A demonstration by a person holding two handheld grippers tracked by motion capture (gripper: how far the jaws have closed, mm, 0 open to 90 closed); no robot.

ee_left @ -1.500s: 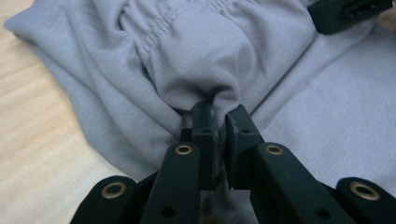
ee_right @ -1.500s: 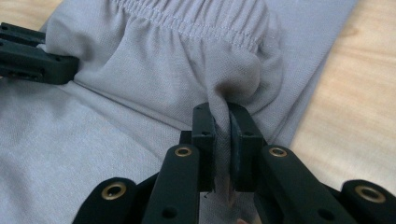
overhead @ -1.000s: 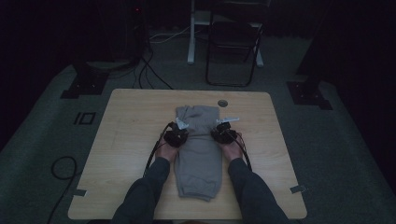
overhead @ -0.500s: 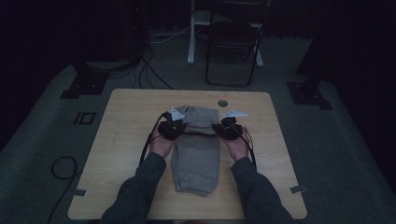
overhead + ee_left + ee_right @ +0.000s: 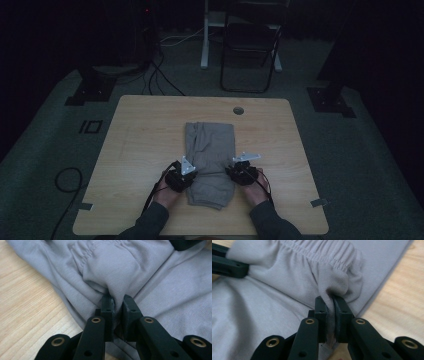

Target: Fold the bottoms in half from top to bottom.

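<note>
Between both hand-held grippers (image 5: pixel 210 174), grey shorts (image 5: pixel 210 145) pinched.

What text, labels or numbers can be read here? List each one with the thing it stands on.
None: no readable word, label, brand or number appears on the grey garment, the wooden table, the left gripper or the right gripper.

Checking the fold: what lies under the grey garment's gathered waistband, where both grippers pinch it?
Under the waistband lies more of the same garment, a lower layer on the table. Anything between the layers is covered.
</note>
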